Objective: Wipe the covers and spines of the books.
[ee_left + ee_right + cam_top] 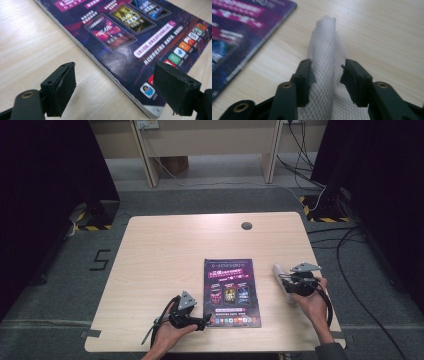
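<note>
My left jaws: spread wide on my left gripper [113, 90], holding nothing; they straddle the near corner of the magazine [140, 45], one jaw over bare wood, the other over the cover's row of app icons.
My right jaws: my right gripper [325, 77] has them parted around a white mesh sleeve [324, 50]; one jaw touches its side, the other stands just off it, not clamped.
White mesh sleeve: a netted foam tube lying flat on the tabletop [160, 245], running away from my jaws, just right of the magazine.
Magazine: purple cover, face up, mid-tabletop between my two hands.
In the way: the magazine's edge lies close beside the sleeve.
Farther out: a dark round hole [246, 226] near the tabletop's far edge; cables [350, 245] on the grey floor to the right.
</note>
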### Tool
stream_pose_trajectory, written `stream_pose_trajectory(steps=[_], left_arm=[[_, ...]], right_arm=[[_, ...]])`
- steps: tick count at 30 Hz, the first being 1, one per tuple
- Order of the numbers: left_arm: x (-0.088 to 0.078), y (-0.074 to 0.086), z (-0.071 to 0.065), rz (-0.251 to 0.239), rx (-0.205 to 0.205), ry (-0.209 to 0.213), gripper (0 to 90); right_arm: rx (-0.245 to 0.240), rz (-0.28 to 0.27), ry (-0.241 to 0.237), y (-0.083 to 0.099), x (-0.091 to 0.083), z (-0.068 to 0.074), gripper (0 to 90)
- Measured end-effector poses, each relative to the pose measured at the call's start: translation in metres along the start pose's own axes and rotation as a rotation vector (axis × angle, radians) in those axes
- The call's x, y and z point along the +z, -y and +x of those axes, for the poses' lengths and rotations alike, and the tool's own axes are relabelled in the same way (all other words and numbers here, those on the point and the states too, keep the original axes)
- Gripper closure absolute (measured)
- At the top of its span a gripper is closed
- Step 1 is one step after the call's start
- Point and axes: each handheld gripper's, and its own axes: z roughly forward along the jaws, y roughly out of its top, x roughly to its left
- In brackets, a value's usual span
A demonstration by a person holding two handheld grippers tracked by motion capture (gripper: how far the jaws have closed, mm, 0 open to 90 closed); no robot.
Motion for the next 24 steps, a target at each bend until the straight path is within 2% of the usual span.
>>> stream_pose_trajectory(steps=[2, 5, 7, 8, 9, 10, 14, 18, 24], left_arm=[[0.003, -0.003, 0.002, 0.004, -0.008, 0.001, 18.0], [0.010, -0.005, 0.006, 0.011, -0.018, 0.001, 18.2], [0.015, -0.008, 0.007, 0.014, -0.021, -0.008, 18.3], [0.015, -0.008, 0.007, 0.014, -0.021, -0.008, 18.5], [0.018, -0.010, 0.009, 0.018, -0.022, -0.007, 18.6], [0.021, -0.011, 0.010, 0.020, -0.026, -0.008, 18.6], [0.026, -0.012, 0.012, 0.033, -0.032, 0.003, 18.6], [0.030, -0.012, 0.011, 0.040, -0.022, 0.020, 17.9], [0.032, -0.012, 0.007, 0.036, -0.002, 0.030, 16.7]], right_arm=[[0.015, -0.032, -0.023, -0.004, -0.003, 0.004, 56.1], [0.008, -0.066, -0.080, -0.009, -0.002, 0.015, 54.4], [0.005, -0.064, -0.111, -0.012, 0.000, 0.022, 51.8], [0.005, -0.064, -0.111, -0.012, 0.000, 0.022, 51.8], [0.021, -0.063, -0.159, -0.015, 0.004, 0.033, 49.5], [0.012, -0.062, -0.163, -0.016, 0.005, 0.035, 48.4], [0.012, -0.029, -0.236, -0.019, 0.019, 0.053, 47.0], [-0.010, 0.004, -0.257, -0.020, 0.032, 0.063, 47.8], [0.025, 0.023, -0.300, -0.019, 0.041, 0.066, 47.9]])
